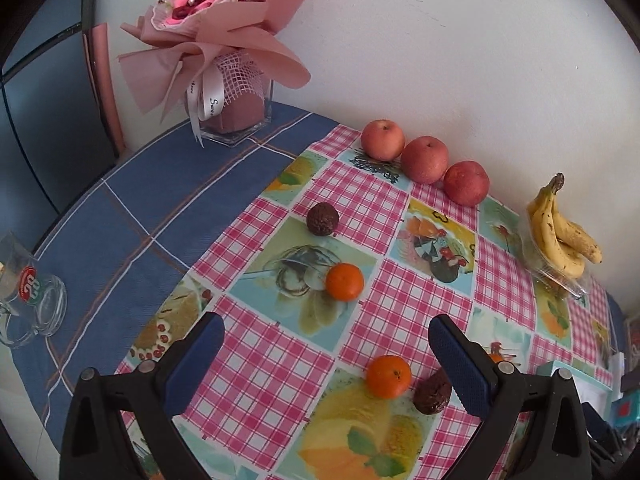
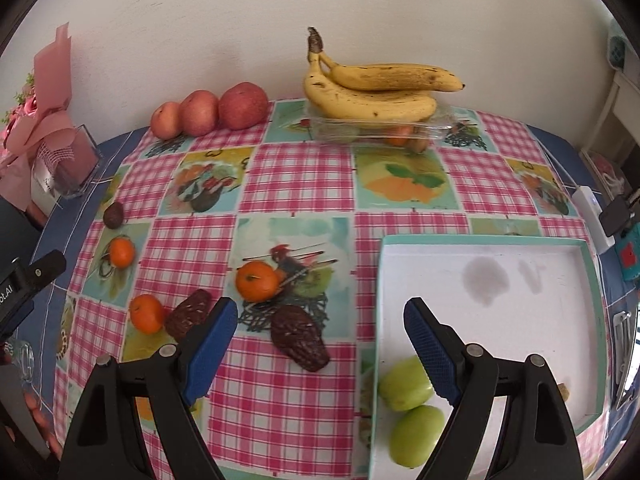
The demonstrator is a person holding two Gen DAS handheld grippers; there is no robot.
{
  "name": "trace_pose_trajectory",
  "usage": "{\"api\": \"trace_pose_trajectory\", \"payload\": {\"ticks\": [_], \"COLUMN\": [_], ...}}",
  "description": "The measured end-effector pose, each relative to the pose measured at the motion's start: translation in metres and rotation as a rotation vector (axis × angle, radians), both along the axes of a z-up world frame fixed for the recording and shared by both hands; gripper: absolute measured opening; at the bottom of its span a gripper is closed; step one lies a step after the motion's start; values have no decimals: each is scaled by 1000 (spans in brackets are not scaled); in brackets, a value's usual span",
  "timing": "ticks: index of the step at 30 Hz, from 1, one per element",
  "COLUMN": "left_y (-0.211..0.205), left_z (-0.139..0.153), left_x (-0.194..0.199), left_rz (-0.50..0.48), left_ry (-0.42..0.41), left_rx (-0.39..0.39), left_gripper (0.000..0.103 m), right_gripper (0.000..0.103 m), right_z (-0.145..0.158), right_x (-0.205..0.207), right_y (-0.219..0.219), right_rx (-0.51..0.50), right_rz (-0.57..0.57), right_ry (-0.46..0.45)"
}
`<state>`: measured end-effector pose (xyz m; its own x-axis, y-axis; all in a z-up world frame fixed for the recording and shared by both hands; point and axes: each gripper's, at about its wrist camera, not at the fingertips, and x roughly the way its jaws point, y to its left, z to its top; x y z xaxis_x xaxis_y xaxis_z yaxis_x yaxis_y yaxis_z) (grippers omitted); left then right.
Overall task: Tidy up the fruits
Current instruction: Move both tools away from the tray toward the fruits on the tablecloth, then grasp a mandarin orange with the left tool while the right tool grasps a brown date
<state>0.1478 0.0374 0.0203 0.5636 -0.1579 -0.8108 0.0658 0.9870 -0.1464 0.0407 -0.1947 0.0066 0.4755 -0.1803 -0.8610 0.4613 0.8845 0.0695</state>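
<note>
With both my jaws wide and empty, I'd lower my right gripper (image 2: 316, 348) squarely over the dark wrinkled fruit (image 2: 298, 338) lying beside the white tray (image 2: 520, 280), closing gently.

- A pink paper-wrapped bouquet (image 1: 212, 12) stands in a clear square vase (image 1: 236, 108) at the table's far corner, against the white wall (image 1: 440, 40)
- A checked pink oilcloth with picture squares (image 2: 298, 184) lies over a blue tablecloth (image 1: 132, 208)
- A glass mug with a red and green logo (image 1: 28, 292) sits on the blue cloth, well apart from the vase
</note>
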Motion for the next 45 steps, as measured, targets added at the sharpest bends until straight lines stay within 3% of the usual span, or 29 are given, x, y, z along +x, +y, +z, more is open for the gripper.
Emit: {"api": "trace_pose_trajectory", "payload": {"ticks": [5, 9, 13, 21, 24, 39, 45], "left_y": [-4, -20, -31, -42, -45, -40, -43], "left_z": [-8, -20, -43, -81, -86, -86, -86], "left_x": [2, 2, 5, 8, 9, 10, 9], "left_rz": [-23, -64, -104, -154, -160, -116, -135], "left_ry": [48, 65, 141, 246, 269, 273, 279], "left_rx": [-52, 17, -20, -49, -70, -48, -41], "left_gripper": [103, 102, 102, 82, 81, 77, 69], "right_gripper": [86, 85, 78, 70, 70, 67, 54], "right_z": [-6, -21, -38, -64, -65, -76, -74], "right_x": [2, 7, 11, 15, 16, 14, 17], "right_y": [2, 6, 10, 14, 16, 15, 16], "right_rx": [-5, -18, 8, 6, 5, 38, 44], "right_rz": [6, 28, 45, 52, 57, 43, 37], "right_ry": [20, 61, 94, 149, 151, 147, 129]}}
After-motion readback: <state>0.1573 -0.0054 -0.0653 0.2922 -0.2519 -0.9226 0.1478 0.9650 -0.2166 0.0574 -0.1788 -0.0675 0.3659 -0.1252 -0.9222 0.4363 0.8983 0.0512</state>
